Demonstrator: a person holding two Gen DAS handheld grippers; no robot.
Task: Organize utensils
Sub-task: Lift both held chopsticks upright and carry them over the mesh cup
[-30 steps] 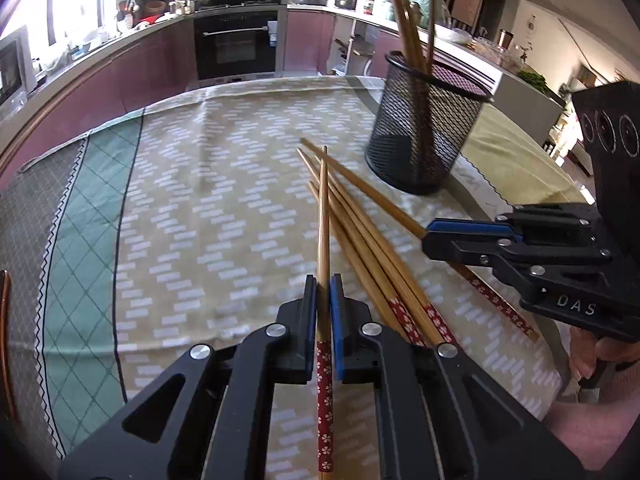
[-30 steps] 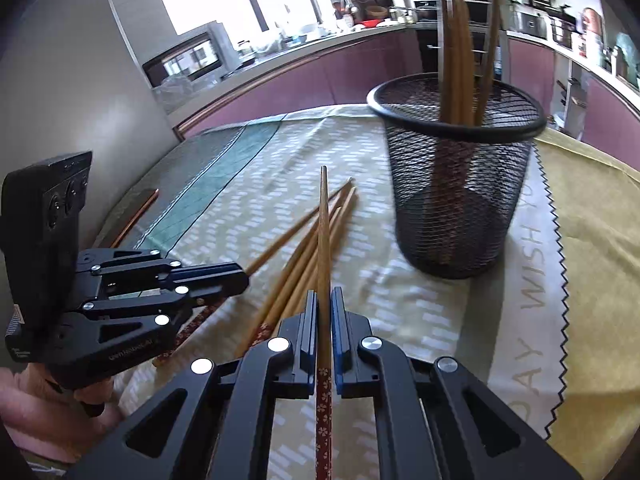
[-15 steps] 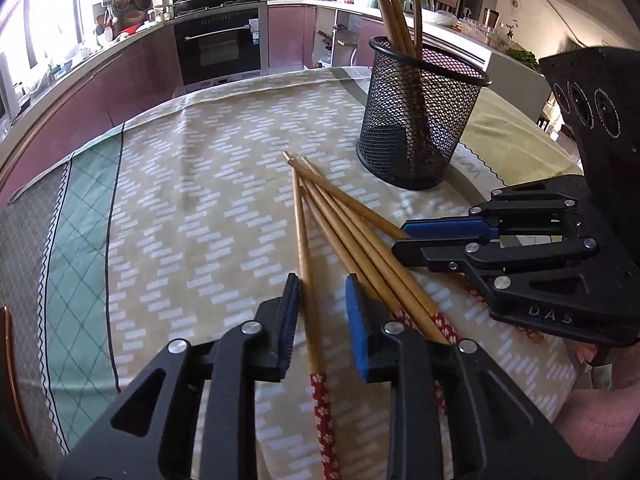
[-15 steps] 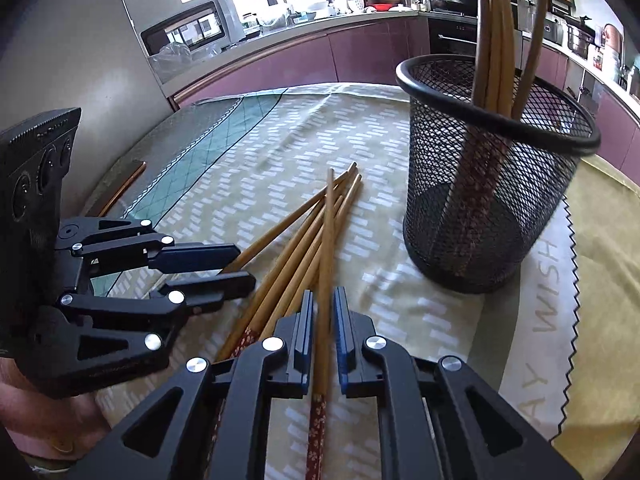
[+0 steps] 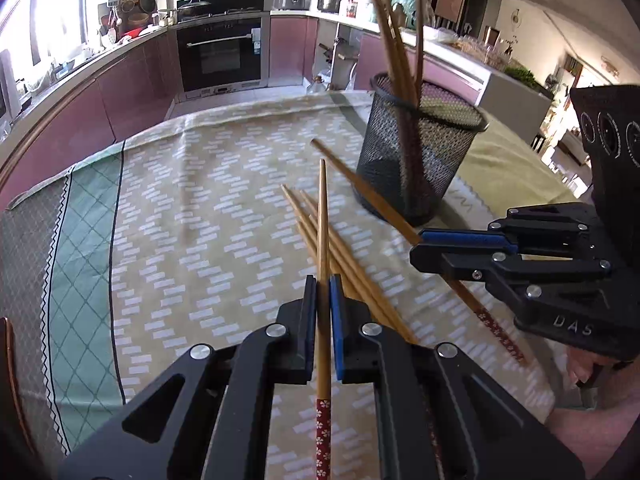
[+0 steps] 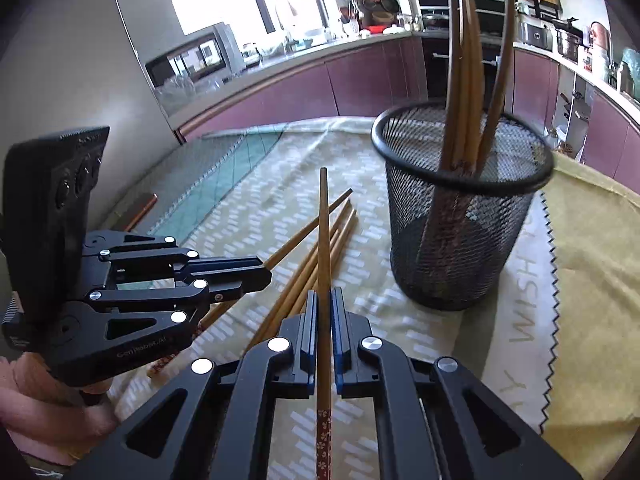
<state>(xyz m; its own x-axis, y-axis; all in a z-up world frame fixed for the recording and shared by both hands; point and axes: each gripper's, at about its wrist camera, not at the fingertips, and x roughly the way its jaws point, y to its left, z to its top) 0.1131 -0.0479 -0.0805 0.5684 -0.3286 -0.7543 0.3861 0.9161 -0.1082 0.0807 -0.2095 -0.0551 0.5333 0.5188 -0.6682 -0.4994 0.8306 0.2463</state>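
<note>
My left gripper (image 5: 323, 282) is shut on a wooden chopstick (image 5: 322, 220) with a red patterned handle, which points forward above the table. My right gripper (image 6: 324, 294) is likewise shut on another chopstick (image 6: 323, 224). Each gripper shows in the other's view: the right gripper (image 5: 416, 246) with its chopstick (image 5: 372, 195), and the left gripper (image 6: 264, 272) with its chopstick (image 6: 296, 239). Several loose chopsticks (image 5: 340, 248) (image 6: 340, 232) lie on the tablecloth between them. A black mesh holder (image 5: 420, 168) (image 6: 460, 232) stands upright just beyond, with several chopsticks inside.
The table wears a beige patterned cloth (image 5: 200, 220) with a green band (image 5: 84, 260) at the left and a yellow mat (image 6: 592, 280) beside the holder. A hand (image 6: 40, 404) grips the left tool. Kitchen counters and an oven (image 5: 220, 52) line the far wall.
The left jaws opened around their chopstick half a second ago and have shut on it again, lifting its tip. The right gripper kept its grip and its chopstick now sits higher.
</note>
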